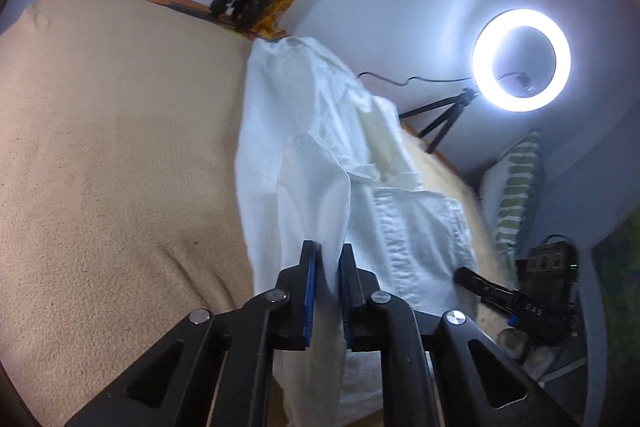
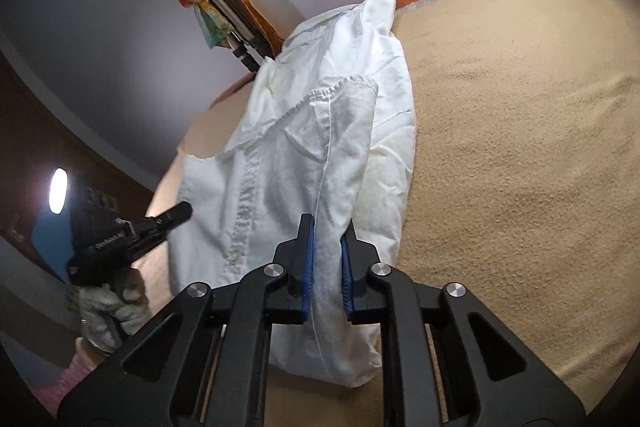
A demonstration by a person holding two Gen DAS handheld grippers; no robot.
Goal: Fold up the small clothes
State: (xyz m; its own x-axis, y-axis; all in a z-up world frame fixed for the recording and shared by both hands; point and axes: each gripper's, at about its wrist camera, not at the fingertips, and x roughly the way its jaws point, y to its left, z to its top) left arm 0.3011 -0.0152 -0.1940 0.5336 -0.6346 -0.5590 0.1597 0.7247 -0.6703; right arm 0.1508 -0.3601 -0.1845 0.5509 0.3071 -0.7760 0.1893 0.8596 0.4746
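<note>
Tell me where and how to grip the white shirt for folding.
Grip the white shirt at its near hem, one gripper on each side of the button placket, coming from the near edge of the bed. The hem lies closest, its loose edge lifting easily.

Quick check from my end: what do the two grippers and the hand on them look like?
Both grippers, left and right, are matte black with blue finger pads and silver pivot screws. The other gripper's body carries white lettering, too blurred to read. One hand wears a pale knit glove, with a pink sleeve below.
</note>
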